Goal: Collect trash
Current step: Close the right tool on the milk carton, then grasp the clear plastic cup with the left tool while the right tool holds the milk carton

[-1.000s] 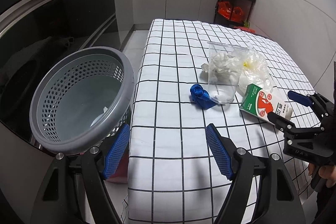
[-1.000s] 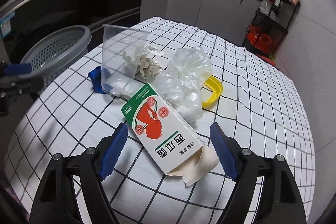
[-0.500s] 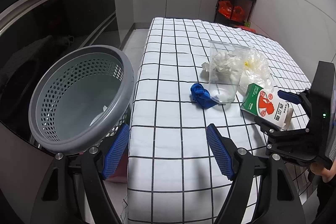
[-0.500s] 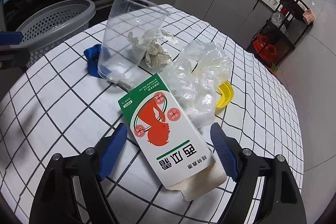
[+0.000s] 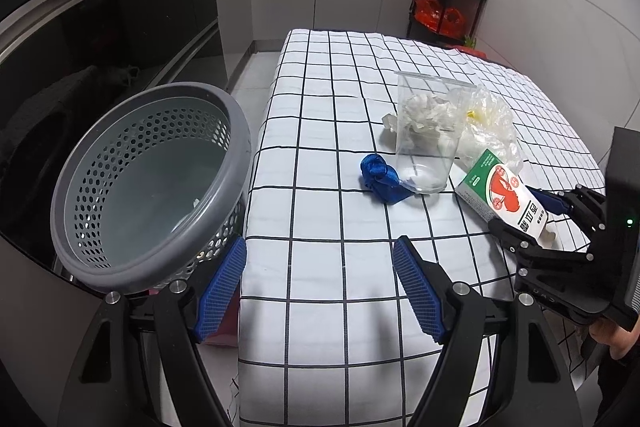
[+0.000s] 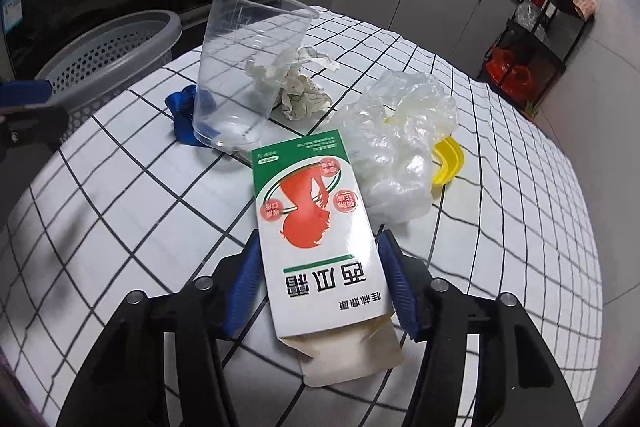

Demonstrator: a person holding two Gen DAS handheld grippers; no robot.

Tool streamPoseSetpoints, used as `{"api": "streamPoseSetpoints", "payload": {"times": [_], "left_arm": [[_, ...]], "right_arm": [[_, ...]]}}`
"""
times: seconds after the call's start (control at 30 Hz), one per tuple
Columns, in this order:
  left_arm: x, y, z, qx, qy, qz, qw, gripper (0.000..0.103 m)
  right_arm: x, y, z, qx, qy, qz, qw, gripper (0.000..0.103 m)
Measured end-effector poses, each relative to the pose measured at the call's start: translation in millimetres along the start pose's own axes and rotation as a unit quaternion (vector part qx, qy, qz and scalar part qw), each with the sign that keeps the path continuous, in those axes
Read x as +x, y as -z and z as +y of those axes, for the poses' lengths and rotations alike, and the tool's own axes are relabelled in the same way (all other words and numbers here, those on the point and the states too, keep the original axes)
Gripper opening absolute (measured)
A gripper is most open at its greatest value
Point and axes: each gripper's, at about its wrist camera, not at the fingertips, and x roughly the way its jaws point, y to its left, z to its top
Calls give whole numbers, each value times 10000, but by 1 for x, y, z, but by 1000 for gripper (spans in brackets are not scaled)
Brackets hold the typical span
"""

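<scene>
The right gripper (image 6: 322,285) is closing its fingers around the carton (image 6: 316,227) on the worktop (image 5: 320,211), the left gripper (image 5: 320,287) is waiting open, and the basket (image 5: 152,183) is looking nearly empty.

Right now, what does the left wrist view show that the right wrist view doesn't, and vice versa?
Only left wrist: the inside of the grey basket, the left gripper open over the table edge, and the right gripper seen from the side.

Only right wrist: the yellow lid behind the plastic bag, and the carton's torn open flap between the blue pads.

Both: carton, clear cup, crumpled paper, blue wad, checkered tablecloth.
</scene>
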Motion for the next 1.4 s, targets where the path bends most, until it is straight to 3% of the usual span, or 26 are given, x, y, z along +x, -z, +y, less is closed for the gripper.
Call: {"api": "streamPoseSetpoints", "payload": {"times": [0.3, 0.5, 0.73, 1.33, 1.4], "left_arm": [[4, -1, -7, 48, 59, 25, 10000, 74], [11, -7, -18, 100, 174, -4, 9998, 74], [17, -26, -45, 284, 371, -455, 9979, 80], [71, -68, -85, 422, 527, -461, 9967, 81], [73, -70, -85, 393, 541, -459, 9967, 77]], "right_arm": [[-26, 17, -15, 1129, -659, -309, 9909, 52], [-48, 25, -23, 1758, -712, -623, 9799, 52], [-70, 33, -50, 2462, -639, -910, 9628, 52], [-71, 46, -72, 2873, -407, -855, 9532, 52], [-70, 46, -70, 2872, -408, -829, 9534, 52]]}}
